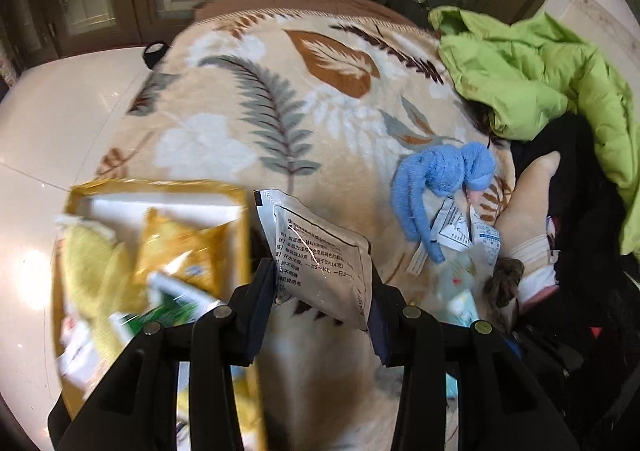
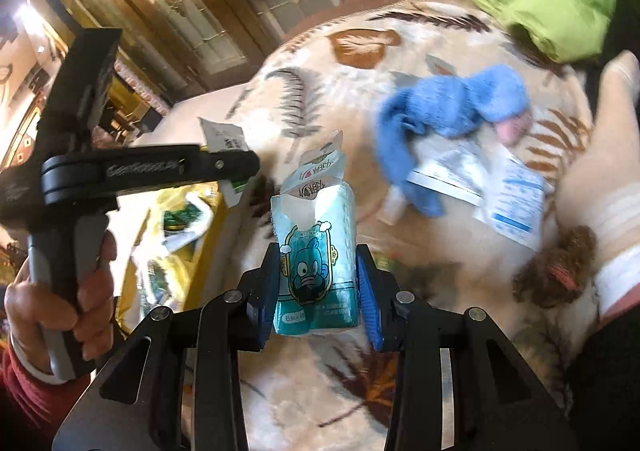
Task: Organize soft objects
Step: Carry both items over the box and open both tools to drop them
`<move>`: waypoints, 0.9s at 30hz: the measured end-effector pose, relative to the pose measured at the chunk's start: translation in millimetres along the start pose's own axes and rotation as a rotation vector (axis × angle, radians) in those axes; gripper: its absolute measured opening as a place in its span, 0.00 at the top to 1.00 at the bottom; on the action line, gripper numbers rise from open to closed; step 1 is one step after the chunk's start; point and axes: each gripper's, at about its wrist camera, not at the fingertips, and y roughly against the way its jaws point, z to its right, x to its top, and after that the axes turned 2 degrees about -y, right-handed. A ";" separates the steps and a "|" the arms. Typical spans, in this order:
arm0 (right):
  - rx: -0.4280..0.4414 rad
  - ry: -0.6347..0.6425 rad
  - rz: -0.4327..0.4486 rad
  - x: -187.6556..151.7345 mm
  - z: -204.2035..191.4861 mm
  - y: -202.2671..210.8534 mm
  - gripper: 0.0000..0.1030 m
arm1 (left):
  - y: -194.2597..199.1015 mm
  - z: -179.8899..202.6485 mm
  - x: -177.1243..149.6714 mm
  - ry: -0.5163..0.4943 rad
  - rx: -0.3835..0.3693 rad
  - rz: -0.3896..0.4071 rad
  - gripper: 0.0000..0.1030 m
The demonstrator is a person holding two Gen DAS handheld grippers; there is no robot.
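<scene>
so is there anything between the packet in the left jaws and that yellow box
Nothing visible. The silver sachet is clamped in the left gripper and lifted off the blanket. The yellow box lies just to its left, top open, with only air across the gap. It already holds packets, but room still shows.

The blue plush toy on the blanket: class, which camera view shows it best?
The left wrist view: the blue plush toy is sharp there, limbs distinct. In the right wrist view it is nearer but motion-blurred.
</scene>
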 end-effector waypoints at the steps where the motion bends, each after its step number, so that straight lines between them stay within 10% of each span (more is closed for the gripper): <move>1: 0.009 0.005 -0.003 2.4 -5.2 -2.7 0.66 | 6.9 -6.9 -3.0 0.005 0.008 0.008 0.59; 12: 0.133 0.096 -0.081 28.3 -98.5 -65.4 0.66 | 46.3 -100.7 -47.2 0.147 0.155 0.051 0.59; 27: 0.055 0.199 -0.146 31.4 -142.9 -137.4 0.56 | 19.2 -145.6 -82.9 0.254 0.188 0.033 0.44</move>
